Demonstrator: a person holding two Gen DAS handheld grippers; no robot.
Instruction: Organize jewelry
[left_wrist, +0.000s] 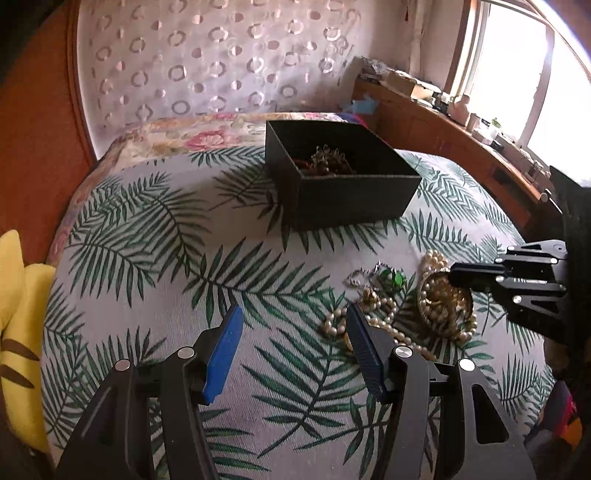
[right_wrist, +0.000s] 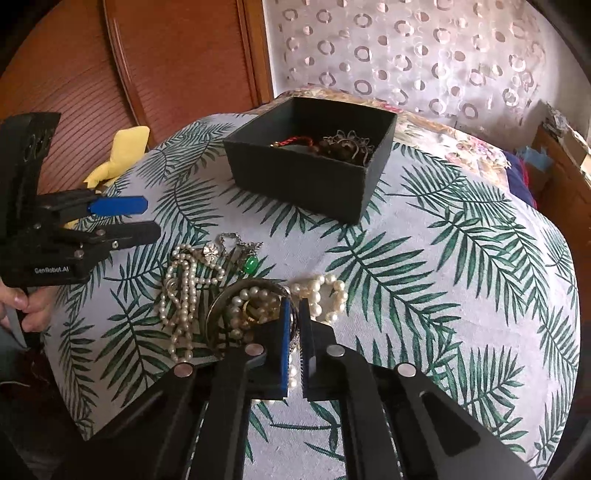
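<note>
A round surface covered by a palm-leaf cloth (right_wrist: 461, 229) is seen in both views. A black open box (right_wrist: 306, 173) is set on it toward the far side; a reddish cord and dark metal pieces (right_wrist: 343, 146) are observed inside, piled against one wall.

The loose jewelry is found on the near side of the cloth, well apart from the box. A metal bangle (right_wrist: 218, 306) lies flat, with pearls and gold-coloured pieces heaped inside its ring. A long pearl strand (right_wrist: 184, 295) is spread just beside it on the left, and a short pearl bracelet (right_wrist: 325, 295) lies touching or nearly touching it on the right. A silver chain with a green stone (right_wrist: 251, 264) is placed just beyond the bangle.

The right gripper (right_wrist: 294, 314) is lowered over the bangle's right rim — its jaws are drawn narrow, with the rim seen between them; whether the pads actually press it cannot be told.

The left gripper (left_wrist: 291, 321) is held above bare cloth just beside the pearl strand (left_wrist: 384, 325) — its blue pads (left_wrist: 223, 354) stand wide apart, nothing between them.
</note>
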